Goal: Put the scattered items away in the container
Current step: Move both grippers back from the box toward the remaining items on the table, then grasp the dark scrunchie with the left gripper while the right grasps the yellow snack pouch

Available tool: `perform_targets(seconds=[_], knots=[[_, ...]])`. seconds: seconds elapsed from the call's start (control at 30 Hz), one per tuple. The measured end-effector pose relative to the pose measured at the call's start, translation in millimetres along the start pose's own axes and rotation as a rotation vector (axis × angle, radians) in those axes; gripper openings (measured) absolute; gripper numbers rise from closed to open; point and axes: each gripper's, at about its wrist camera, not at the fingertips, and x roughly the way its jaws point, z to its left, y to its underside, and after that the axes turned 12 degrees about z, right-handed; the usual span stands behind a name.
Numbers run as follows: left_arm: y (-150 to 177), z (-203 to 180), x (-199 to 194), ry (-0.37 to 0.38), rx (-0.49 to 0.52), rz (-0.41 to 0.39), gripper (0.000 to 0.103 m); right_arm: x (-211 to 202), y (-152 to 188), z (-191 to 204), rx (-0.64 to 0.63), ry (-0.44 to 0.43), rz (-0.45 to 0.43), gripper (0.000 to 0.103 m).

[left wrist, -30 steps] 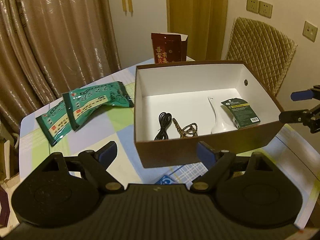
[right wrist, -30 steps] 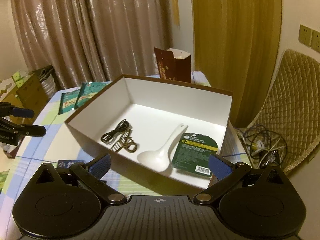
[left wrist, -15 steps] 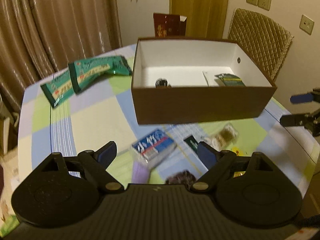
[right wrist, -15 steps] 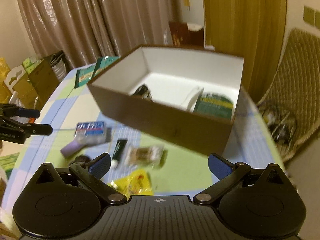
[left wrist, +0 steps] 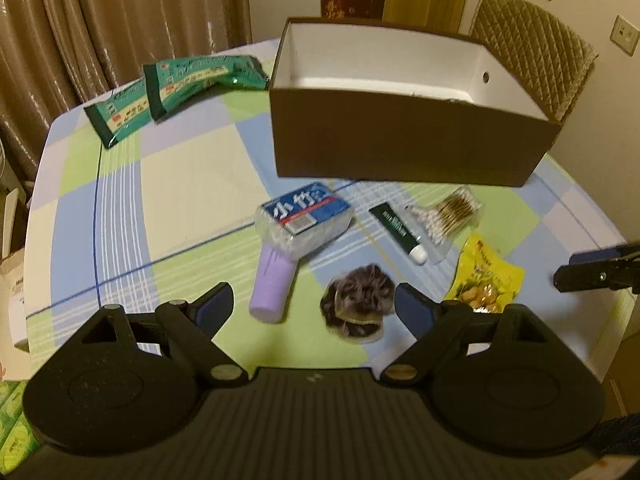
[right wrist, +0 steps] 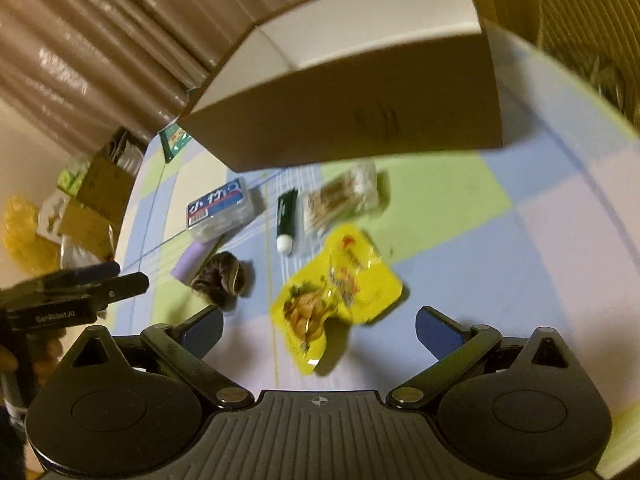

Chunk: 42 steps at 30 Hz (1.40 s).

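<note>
- Both grippers are held wide open w/ nothing gripped: left gripper (left wrist: 313,303) is poised over the dark frizzy hair scrunchie (left wrist: 357,306), right gripper (right wrist: 319,325) over the crinkly yellow foil snack pouch (right wrist: 334,294).
- Risk: the slick pouch may be pinched by one edge and slip; the scrunchie could be squashed, not lifted.
- Risk: the lilac cylindrical tube (left wrist: 272,285) just beside it could be nudged.
- The brown cardboard box w/ white inside (left wrist: 404,146) is set behind the items.
- Surface: pastel checked tablecloth (left wrist: 188,168); beige curtains (left wrist: 100,20) are seen behind.
</note>
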Motion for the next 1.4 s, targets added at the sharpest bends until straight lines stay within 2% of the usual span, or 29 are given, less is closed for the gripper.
perform_targets(seconds=[0.07, 0.1, 0.27, 0.43, 0.57, 0.73, 0.93, 1.0, 1.17, 1.4], knots=[[1, 3, 2, 0.001, -0.004, 0.003, 0.085, 6, 4, -3, 0.031, -0.02, 0.013, 0.093], [2, 5, 3, 0.001, -0.002, 0.003, 0.085, 8, 5, -4, 0.047, -0.033, 0.018, 0.086], [5, 8, 9, 0.007, 0.014, 0.015, 0.085, 19, 8, -9, 0.107, -0.069, 0.031, 0.072], [7, -3, 19, 0.046, 0.111, 0.021, 0.08, 19, 9, -14, 0.146, -0.051, 0.013, 0.072], [3, -16, 32, 0.087, 0.2, 0.034, 0.073, 16, 11, -22, 0.183, -0.032, 0.002, 0.072], [-7, -26, 57, 0.098, 0.26, 0.062, 0.069, 12, 15, -30, 0.224, -0.023, -0.013, 0.072], [-16, -30, 85, 0.122, 0.28, 0.107, 0.052, 11, 18, -35, 0.266, -0.031, -0.029, 0.072], [-16, -28, 90, 0.139, 0.276, 0.115, 0.041, 11, 19, -35, 0.274, -0.039, -0.032, 0.072], [-8, -24, 91, 0.132, 0.264, 0.095, 0.023, 16, 20, -33, 0.283, -0.07, -0.028, 0.072], [12, -7, 75, 0.154, 0.169, 0.102, 0.02, 34, 15, -23, 0.27, -0.114, 0.001, 0.072]])
